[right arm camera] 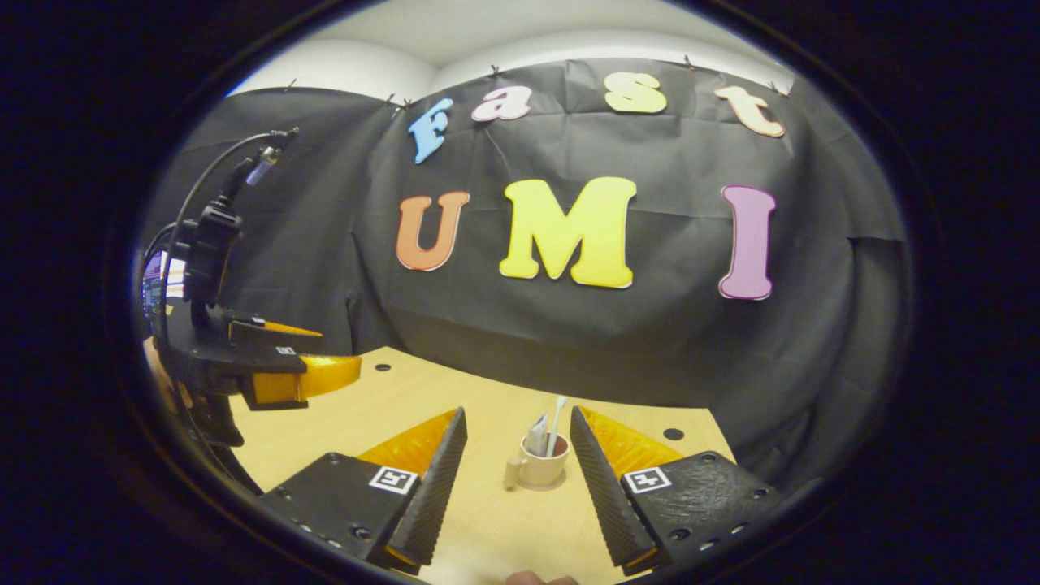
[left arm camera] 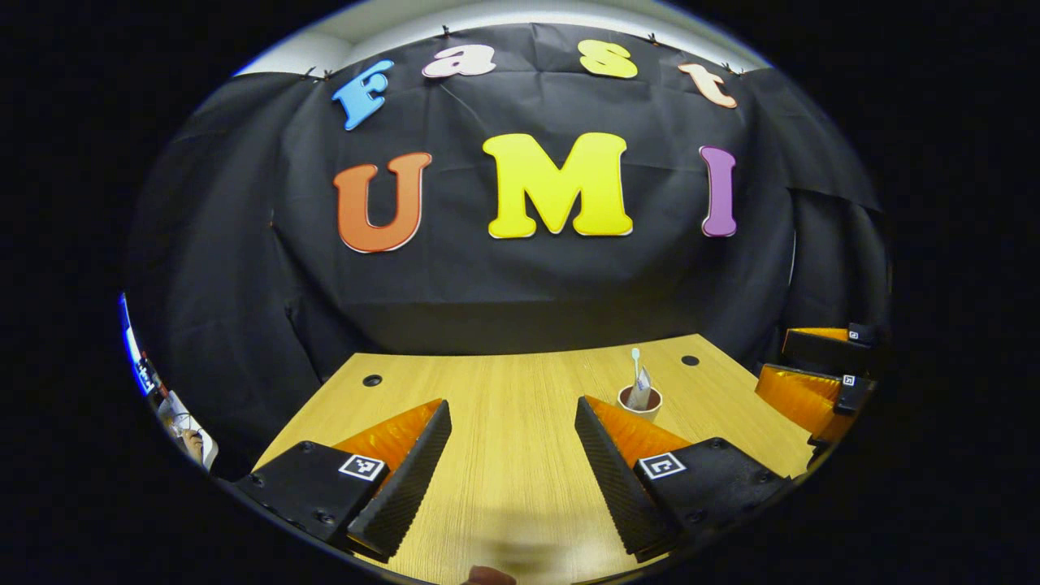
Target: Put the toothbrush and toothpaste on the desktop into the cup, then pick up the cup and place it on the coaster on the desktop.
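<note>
i saw the small tan cup with a handle (right arm camera: 543,469) standing on the pale wooden desktop (right arm camera: 496,520), with the thin white toothbrush (right arm camera: 556,421) and the little white toothpaste tube (right arm camera: 537,435) poking up out of it. i think they stood up because the cup was short and they leaned on its rim. i could not tell if a coaster lay under the cup. my right gripper (right arm camera: 517,479) had its two fingers wide apart, holding nothing. the cup sat just past the tips, between them, handle to the left. my left gripper (left arm camera: 512,471) was wide apart too, with nothing in it. in the left gripper view the cup (left arm camera: 640,400) was farther off, beyond the right-hand finger. i think both were held back because the filling part looked done.
</note>
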Action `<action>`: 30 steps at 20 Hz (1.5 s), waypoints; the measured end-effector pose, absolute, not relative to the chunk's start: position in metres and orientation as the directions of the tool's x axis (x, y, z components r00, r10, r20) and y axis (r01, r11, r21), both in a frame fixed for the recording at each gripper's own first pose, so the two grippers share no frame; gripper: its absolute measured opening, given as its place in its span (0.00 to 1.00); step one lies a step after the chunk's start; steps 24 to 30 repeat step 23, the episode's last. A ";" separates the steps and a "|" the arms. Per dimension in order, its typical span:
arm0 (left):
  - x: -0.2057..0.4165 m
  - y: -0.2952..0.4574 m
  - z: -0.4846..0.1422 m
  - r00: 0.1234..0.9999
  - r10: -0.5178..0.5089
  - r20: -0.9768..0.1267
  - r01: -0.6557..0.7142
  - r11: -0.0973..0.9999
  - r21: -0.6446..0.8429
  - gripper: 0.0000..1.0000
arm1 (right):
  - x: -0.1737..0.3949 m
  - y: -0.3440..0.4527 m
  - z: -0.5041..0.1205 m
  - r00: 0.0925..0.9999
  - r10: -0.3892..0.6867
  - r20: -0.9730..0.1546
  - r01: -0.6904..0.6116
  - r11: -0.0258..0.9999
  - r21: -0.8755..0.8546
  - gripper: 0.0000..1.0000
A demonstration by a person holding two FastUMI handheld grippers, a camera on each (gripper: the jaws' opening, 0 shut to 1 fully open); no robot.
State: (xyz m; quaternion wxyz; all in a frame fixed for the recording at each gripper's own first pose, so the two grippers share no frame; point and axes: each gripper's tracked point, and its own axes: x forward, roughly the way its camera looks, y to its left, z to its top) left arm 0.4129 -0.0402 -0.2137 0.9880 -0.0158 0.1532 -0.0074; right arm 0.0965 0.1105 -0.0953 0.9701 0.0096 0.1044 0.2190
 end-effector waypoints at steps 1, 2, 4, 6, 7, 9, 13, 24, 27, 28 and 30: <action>0.415 -0.040 -0.214 0.958 -0.008 -0.288 -0.003 0.999 -0.040 0.97 | 0.096 0.115 -0.095 0.878 0.435 -0.200 -0.431 0.900 0.066 0.77; 0.413 -0.038 -0.214 0.961 0.004 -0.277 -0.016 0.999 -0.043 0.98 | 0.098 0.119 -0.095 0.874 0.443 -0.201 -0.438 0.896 0.072 0.78; 0.413 -0.034 -0.212 0.967 0.022 -0.255 -0.033 0.999 -0.041 0.97 | 0.098 0.127 -0.094 0.865 0.459 -0.202 -0.451 0.888 0.089 0.86; 0.406 -0.028 -0.212 0.966 0.028 -0.256 -0.039 0.998 -0.041 0.98 | 0.101 0.134 -0.093 0.860 0.468 -0.204 -0.457 0.884 0.101 0.93; 0.404 -0.027 -0.212 0.967 0.029 -0.253 -0.041 0.998 -0.045 0.97 | 0.101 0.137 -0.093 0.856 0.473 -0.208 -0.461 0.881 0.105 0.88; 0.401 -0.024 -0.211 0.969 0.031 -0.244 -0.044 0.998 -0.050 0.97 | 0.101 0.144 -0.094 0.847 0.486 -0.216 -0.474 0.874 0.108 0.93; 0.402 -0.024 -0.208 0.973 0.031 -0.230 -0.041 0.998 -0.039 0.97 | 0.102 0.151 -0.094 0.842 0.494 -0.216 -0.486 0.869 0.091 0.88; 0.399 -0.010 -0.205 0.973 0.070 -0.218 -0.076 0.997 -0.020 0.97 | 0.105 0.169 -0.092 0.831 0.514 -0.214 -0.506 0.857 0.095 0.88; 0.399 -0.010 -0.205 0.973 0.070 -0.218 -0.076 0.997 -0.020 0.97 | 0.105 0.169 -0.092 0.831 0.514 -0.214 -0.506 0.857 0.095 0.88; 0.399 -0.010 -0.205 0.973 0.070 -0.218 -0.076 0.997 -0.020 0.97 | 0.105 0.169 -0.092 0.831 0.514 -0.214 -0.506 0.857 0.095 0.88; 0.399 -0.010 -0.205 0.973 0.070 -0.218 -0.076 0.997 -0.020 0.97 | 0.105 0.169 -0.092 0.831 0.514 -0.214 -0.506 0.857 0.095 0.88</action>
